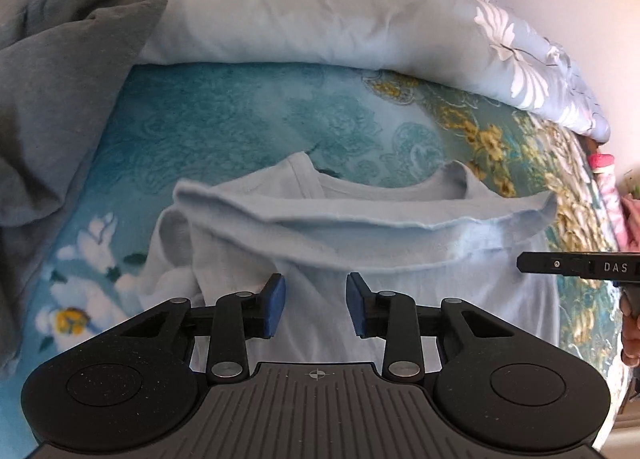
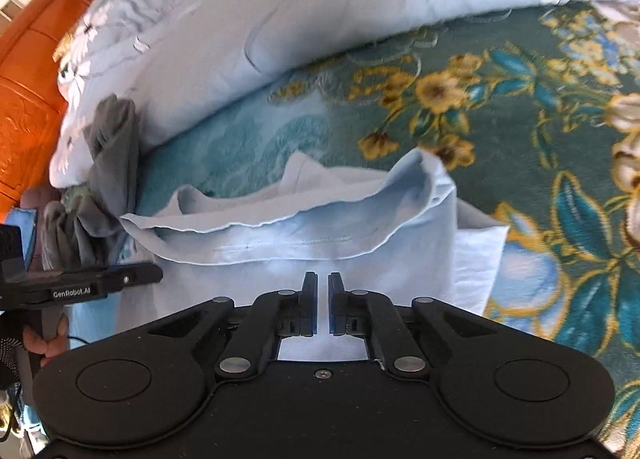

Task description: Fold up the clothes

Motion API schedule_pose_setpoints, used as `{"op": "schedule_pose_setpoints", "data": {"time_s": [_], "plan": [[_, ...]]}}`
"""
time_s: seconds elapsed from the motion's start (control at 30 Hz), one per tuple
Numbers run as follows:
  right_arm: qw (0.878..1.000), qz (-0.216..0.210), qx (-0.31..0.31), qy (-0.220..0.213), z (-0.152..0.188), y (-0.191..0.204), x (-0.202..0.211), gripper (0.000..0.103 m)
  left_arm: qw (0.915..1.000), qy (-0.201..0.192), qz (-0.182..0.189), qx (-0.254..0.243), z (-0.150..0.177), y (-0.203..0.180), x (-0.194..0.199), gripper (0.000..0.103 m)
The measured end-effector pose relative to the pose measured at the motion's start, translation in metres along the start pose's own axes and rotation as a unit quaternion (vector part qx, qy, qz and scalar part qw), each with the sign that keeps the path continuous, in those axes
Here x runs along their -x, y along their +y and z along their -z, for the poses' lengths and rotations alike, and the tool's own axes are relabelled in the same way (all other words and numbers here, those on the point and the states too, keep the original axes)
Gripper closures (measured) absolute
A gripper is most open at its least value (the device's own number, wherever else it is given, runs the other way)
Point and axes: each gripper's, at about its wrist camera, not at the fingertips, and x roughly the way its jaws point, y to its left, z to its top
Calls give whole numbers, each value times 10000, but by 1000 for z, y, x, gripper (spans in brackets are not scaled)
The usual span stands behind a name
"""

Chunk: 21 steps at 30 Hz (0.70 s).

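Our left gripper (image 1: 316, 305) hangs with jaws wide apart and empty; our right gripper (image 2: 323, 305) has jaws nearly together with a thin gap and nothing between them. The pale blue shirt (image 1: 400, 255) lies on the bed (image 1: 240, 119) under and just ahead of both sets of jaws, its hem doubled up toward the collar in a loose, wavy ridge. To finish this fold well, we should press that ridge flat, square its edges, then pinch the shirt's sides evenly.
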Motion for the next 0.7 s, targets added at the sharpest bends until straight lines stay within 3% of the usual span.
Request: {"op": "schedule_pose_setpoints", "data": {"time_s": [0.4,0.5,0.7], "plan": [[9972,227,-2,-707,-40,3,5,95,9933,-901,-104,712,-44,11,13,73],[9976,41,-5,-697,-40,3,11,90,9939,-828,-3,728,-36,8,16,70],[9991,7,305,-309,-7,11,9,90,9988,-474,-31,128,-5,-12,15,66]]}}
